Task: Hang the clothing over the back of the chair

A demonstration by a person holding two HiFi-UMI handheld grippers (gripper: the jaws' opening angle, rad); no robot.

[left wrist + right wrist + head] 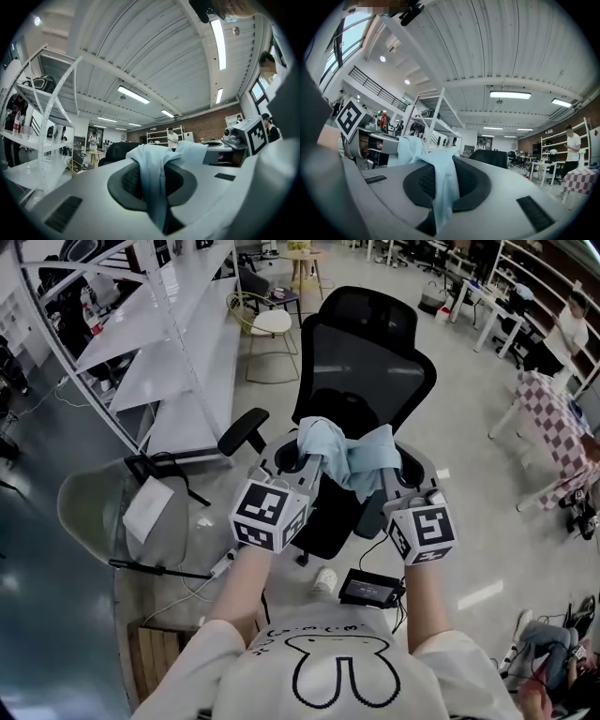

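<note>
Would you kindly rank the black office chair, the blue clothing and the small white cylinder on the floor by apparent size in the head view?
Largest: black office chair.
Next: blue clothing, though nearer the camera.
Smallest: small white cylinder.

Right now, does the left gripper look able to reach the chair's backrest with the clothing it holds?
Probably yes. The left gripper, shut on the light blue clothing, is close in front of the black chair's backrest, and nothing visible stands between them.
</note>
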